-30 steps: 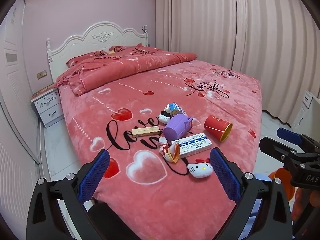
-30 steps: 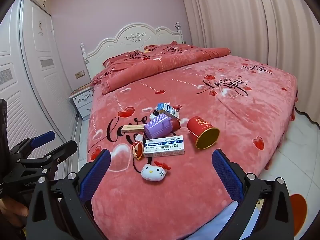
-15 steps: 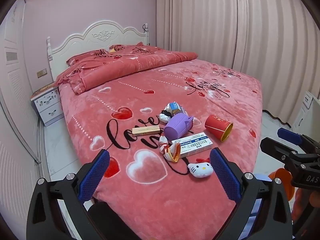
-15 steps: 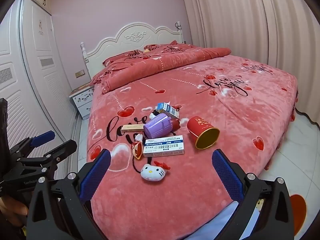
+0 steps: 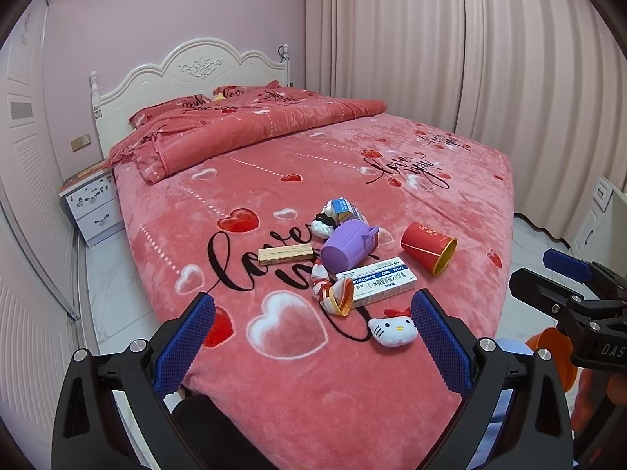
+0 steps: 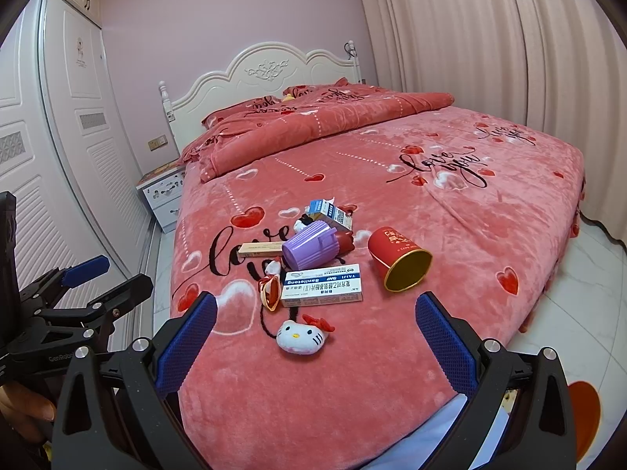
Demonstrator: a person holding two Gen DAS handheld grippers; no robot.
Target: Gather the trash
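Observation:
A cluster of items lies on the pink bed (image 5: pixel 352 180) near its foot: a white and blue medicine box (image 5: pixel 376 281) (image 6: pixel 322 285), a thin tan box (image 5: pixel 286 253) (image 6: pixel 261 249), a small blue and white carton (image 5: pixel 341 206) (image 6: pixel 328 211), a purple toy bin on its side (image 5: pixel 347 248) (image 6: pixel 311 250), a red cup on its side (image 5: pixel 428 248) (image 6: pixel 397 258), a Hello Kitty plush (image 5: pixel 393 329) (image 6: pixel 301 336) and a small orange pouch (image 5: pixel 340 297) (image 6: pixel 271 291). My left gripper (image 5: pixel 311 346) and right gripper (image 6: pixel 315 346) are both open and empty, held above the bed's foot edge, short of the items.
A white nightstand (image 5: pixel 92 205) (image 6: pixel 162 196) stands left of the bed by white wardrobe doors (image 6: pixel 78 149). Curtains (image 5: pixel 490 58) hang on the right. A folded quilt (image 5: pixel 243 129) lies near the headboard. Something orange (image 5: pixel 556 356) sits on the floor at right.
Both views have barely shifted; the grippers stay open and the items on the bed have not moved.

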